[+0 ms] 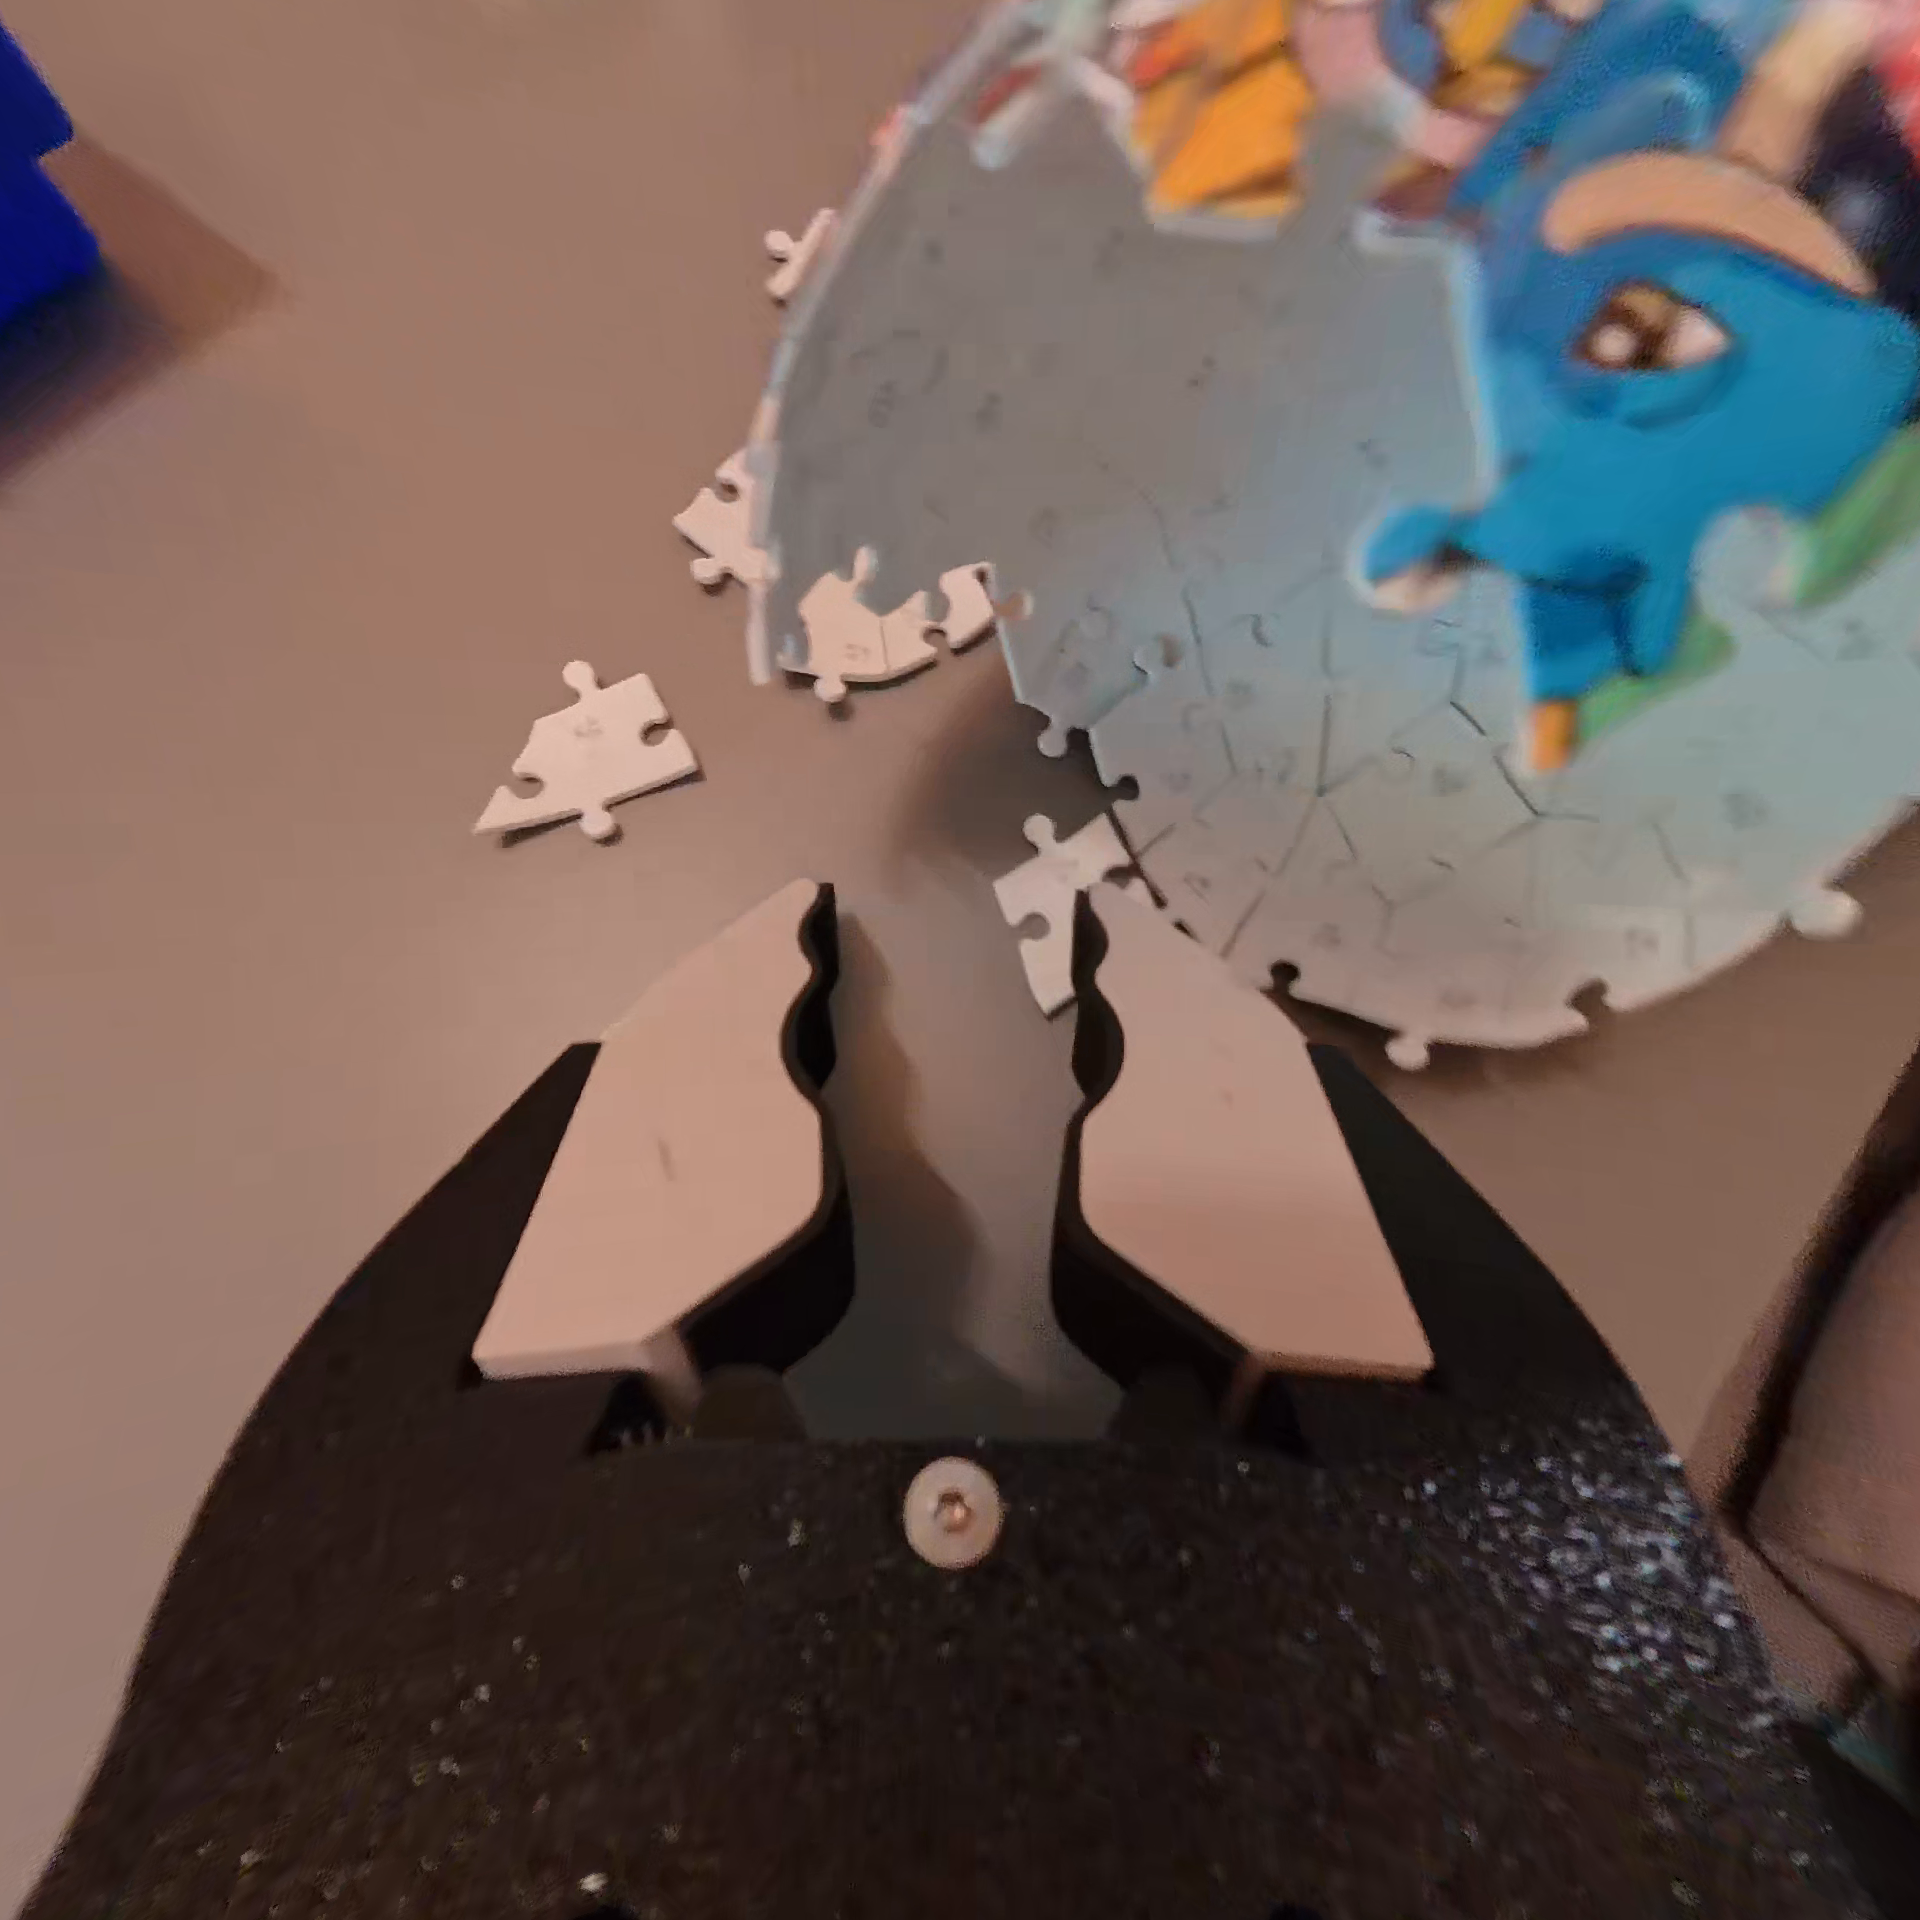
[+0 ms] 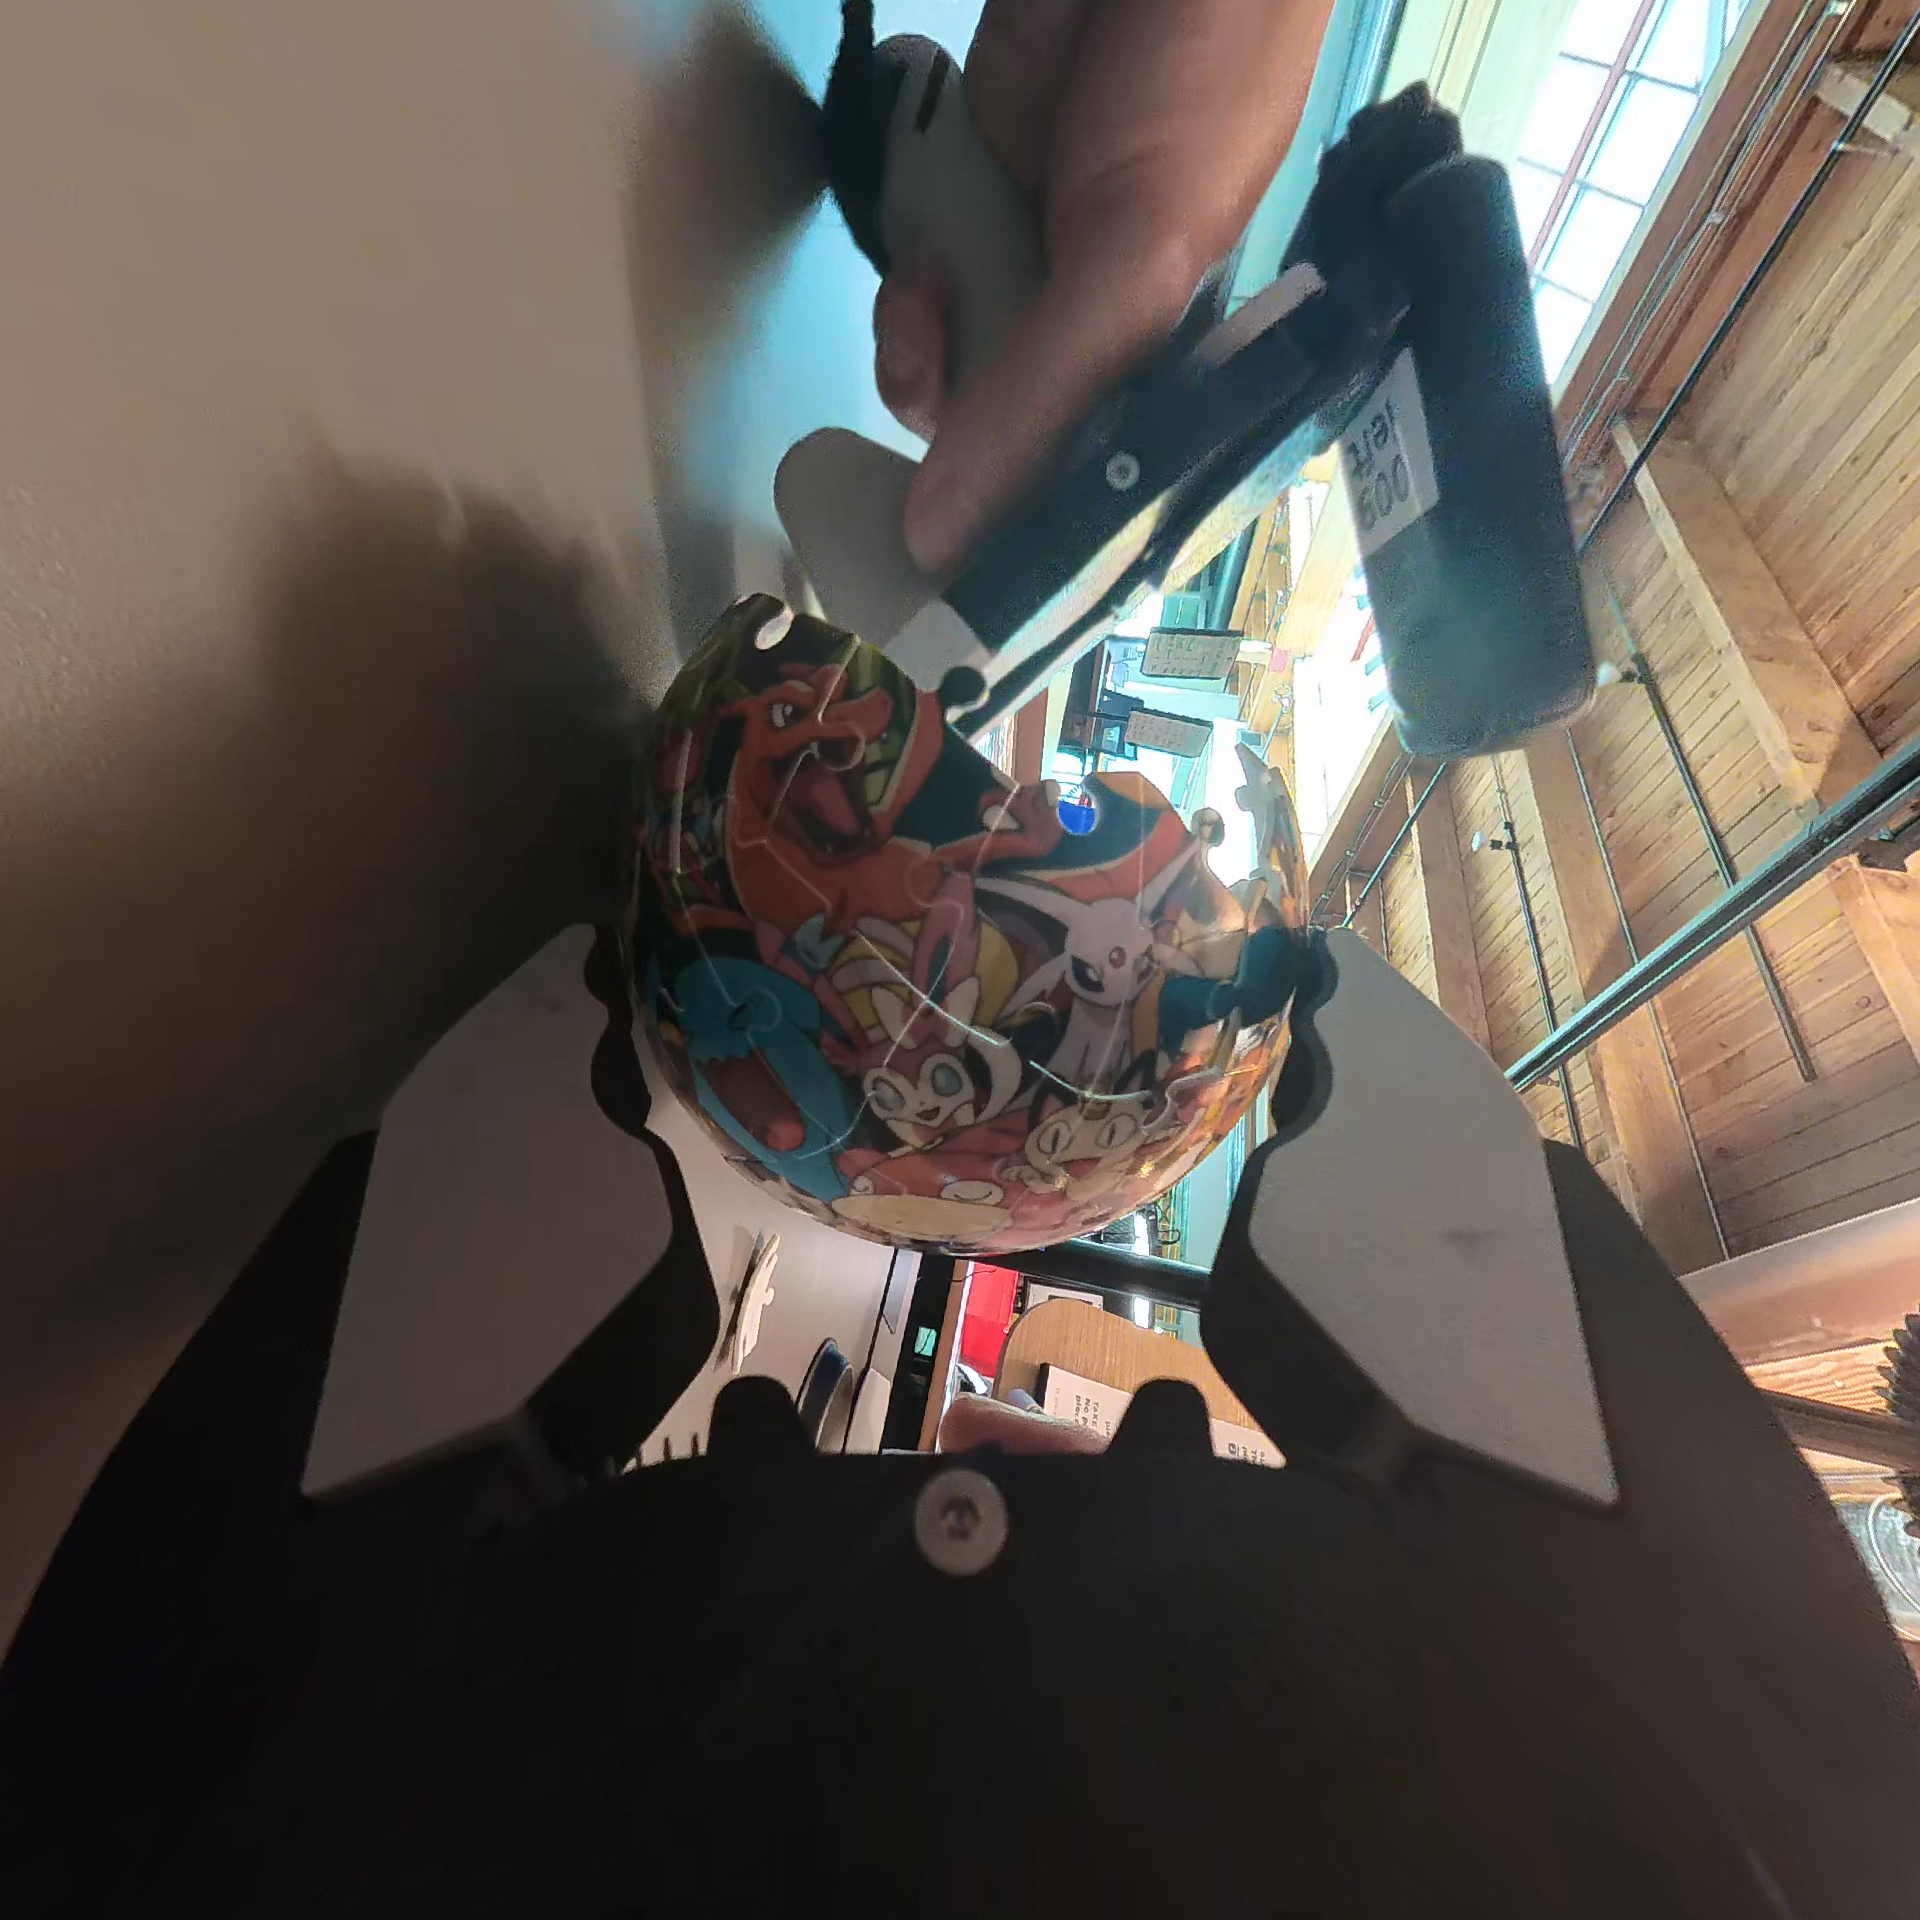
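Colourful puzzle ball [image 2: 956, 997] is only partly built: a big part of the shell is joined, but a wide gap shows its grey inside, and loose pieces [image 1: 592, 764] lie on the brown table [image 1: 364, 520]. Right tool [image 2: 961, 966] is clenched on the ball's two sides and holds it up. Left tool [image 1: 951, 914] is a little way apart and holds nothing; its right tip sits just at a loose grey piece [image 1: 1049, 894] by the ball's rim.
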`<state>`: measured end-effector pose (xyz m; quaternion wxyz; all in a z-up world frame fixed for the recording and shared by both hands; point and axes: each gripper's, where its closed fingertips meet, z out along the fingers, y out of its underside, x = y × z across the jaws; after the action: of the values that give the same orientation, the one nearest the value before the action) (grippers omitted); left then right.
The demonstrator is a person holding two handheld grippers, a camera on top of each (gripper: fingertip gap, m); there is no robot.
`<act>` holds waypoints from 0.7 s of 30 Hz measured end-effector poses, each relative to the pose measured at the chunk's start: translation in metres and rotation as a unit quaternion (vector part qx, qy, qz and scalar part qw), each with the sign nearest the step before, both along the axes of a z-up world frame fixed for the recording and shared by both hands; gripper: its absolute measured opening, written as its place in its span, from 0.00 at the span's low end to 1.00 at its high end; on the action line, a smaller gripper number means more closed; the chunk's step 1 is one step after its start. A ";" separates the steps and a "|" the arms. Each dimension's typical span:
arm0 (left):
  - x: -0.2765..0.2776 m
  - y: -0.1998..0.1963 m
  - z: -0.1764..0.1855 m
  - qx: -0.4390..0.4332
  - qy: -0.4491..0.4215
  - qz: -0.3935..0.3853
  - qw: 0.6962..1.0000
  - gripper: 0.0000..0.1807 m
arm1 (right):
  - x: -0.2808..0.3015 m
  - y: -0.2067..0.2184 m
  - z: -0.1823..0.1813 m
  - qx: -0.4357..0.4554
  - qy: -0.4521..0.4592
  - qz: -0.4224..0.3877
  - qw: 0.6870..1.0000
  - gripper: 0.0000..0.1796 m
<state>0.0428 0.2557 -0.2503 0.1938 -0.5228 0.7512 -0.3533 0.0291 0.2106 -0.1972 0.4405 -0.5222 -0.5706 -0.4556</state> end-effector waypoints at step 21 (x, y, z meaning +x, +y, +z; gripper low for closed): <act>-0.010 -0.001 -0.007 0.025 0.018 -0.028 0.999 0.21 | 0.000 0.001 0.000 0.001 -0.007 -0.002 1.000 0.66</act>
<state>0.0331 0.2543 -0.2572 0.1839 -0.5030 0.7774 -0.3301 0.0288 0.2121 -0.1973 0.4357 -0.5200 -0.5724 -0.4607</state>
